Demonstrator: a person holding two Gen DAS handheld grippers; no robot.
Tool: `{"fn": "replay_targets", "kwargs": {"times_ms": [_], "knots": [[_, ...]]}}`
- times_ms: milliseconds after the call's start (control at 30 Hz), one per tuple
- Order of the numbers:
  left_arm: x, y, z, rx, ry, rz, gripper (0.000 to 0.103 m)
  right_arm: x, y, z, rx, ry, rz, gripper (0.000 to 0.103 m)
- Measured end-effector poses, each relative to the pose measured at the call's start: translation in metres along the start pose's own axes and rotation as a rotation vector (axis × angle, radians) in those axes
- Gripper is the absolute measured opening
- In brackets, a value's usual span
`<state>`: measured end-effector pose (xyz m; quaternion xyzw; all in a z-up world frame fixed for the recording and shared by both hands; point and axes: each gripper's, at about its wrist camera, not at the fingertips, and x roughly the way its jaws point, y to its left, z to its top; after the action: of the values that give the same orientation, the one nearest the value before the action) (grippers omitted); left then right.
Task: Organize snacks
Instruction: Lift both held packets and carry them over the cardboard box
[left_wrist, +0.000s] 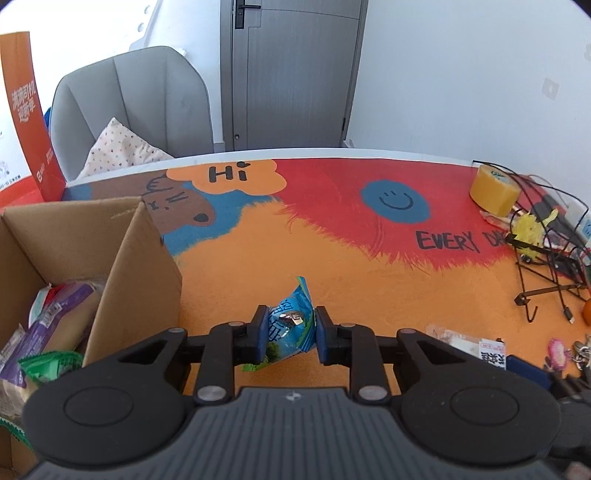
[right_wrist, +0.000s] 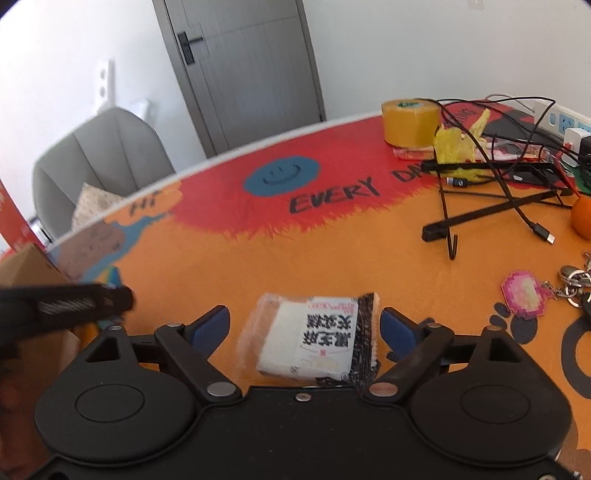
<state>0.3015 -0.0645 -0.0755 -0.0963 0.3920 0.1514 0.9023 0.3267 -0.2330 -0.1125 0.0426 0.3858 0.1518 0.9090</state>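
Blue packet gripped, box to its left; white packet waits between spread jaws.

The open brown cardboard box (left_wrist: 122, 258) lies left of the left hand-held gripper (left_wrist: 289, 332), clamped on a blue foil snack packet (left_wrist: 291, 325) above the counter (left_wrist: 332, 273). The right hand-held gripper (right_wrist: 304, 326) gapes around the white-and-black wrapped snack (right_wrist: 314, 336), lying flat lengthwise along the fingers.

L gripper (left_wrist: 289, 332) fingers pinch blue snack packet (left_wrist: 291, 325), cardboard box (left_wrist: 110, 251) beside, prob. half-full.

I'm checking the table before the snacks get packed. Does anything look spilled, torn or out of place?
Nothing looks spilled or torn. The odd part is the non-snack clutter at the table's right: a tape roll, tangled black cables, a wire stand and keys. The white snack pack lies flat and intact.
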Motion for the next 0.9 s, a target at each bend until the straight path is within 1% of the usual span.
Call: {"fn": "replay_targets", "kwargs": {"times_ms": [33, 67, 100, 133, 167, 267, 400, 567, 900], "knots": [[-0.002, 0.000, -0.001, 0.000, -0.002, -0.007, 0.024, 0.002, 0.001, -0.003, -0.011, 0.006, -0.009, 0.080], [-0.003, 0.001, -0.002, 0.000, -0.004, -0.014, 0.024, 0.001, 0.003, -0.005, -0.025, -0.009, -0.011, 0.074], [-0.004, 0.001, -0.003, -0.001, -0.006, -0.021, 0.024, -0.001, 0.004, -0.007, -0.033, -0.012, -0.007, 0.069], [-0.006, 0.002, -0.004, -0.001, -0.008, -0.028, 0.024, -0.004, 0.004, -0.007, -0.026, -0.011, 0.002, 0.061], [-0.009, 0.003, -0.005, -0.002, -0.013, -0.033, 0.024, -0.008, 0.002, -0.007, -0.012, -0.014, 0.009, 0.057], [-0.017, 0.007, -0.007, -0.004, -0.029, -0.046, 0.024, -0.017, -0.001, -0.009, 0.004, -0.044, -0.016, 0.055], [-0.031, 0.013, -0.009, -0.007, -0.053, -0.065, 0.024, -0.031, -0.007, -0.015, 0.051, -0.064, 0.004, 0.054], [-0.050, 0.021, -0.012, -0.016, -0.090, -0.086, 0.024, -0.052, -0.005, -0.019, 0.071, -0.094, 0.033, 0.054], [-0.079, 0.043, -0.022, -0.032, -0.131, -0.109, 0.024, -0.097, 0.007, -0.019, 0.085, -0.176, 0.074, 0.054]]}}
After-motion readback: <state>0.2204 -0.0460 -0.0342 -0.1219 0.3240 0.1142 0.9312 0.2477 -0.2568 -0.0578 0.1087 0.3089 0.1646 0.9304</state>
